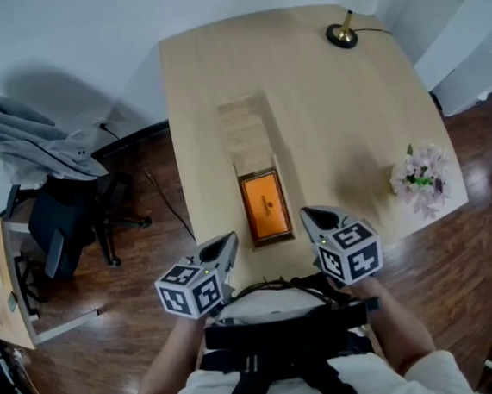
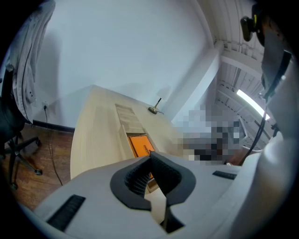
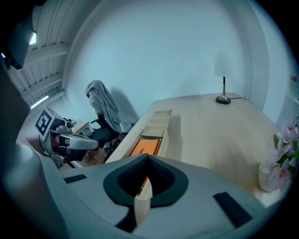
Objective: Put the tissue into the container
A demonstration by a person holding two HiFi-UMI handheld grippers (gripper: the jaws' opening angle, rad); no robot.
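Observation:
An orange tissue pack (image 1: 262,206) lies flat in the near end of a long wooden container (image 1: 247,131) on the pale table (image 1: 343,122). My left gripper (image 1: 230,238) hovers at the table's near edge, just left of the pack, jaws shut and empty. To the pack's right, also shut with nothing between its pads, is my right gripper (image 1: 307,215). In the left gripper view the pack (image 2: 141,145) shows just beyond the closed jaws (image 2: 150,156). The right gripper view shows the pack (image 3: 145,147) and container (image 3: 158,122) ahead of its closed tips (image 3: 148,158).
A brass lamp (image 1: 343,33) stands at the table's far right corner, and a vase of pale flowers (image 1: 422,179) near its right edge. A black office chair (image 1: 67,222) with a grey garment (image 1: 24,144) stands on the wooden floor to the left.

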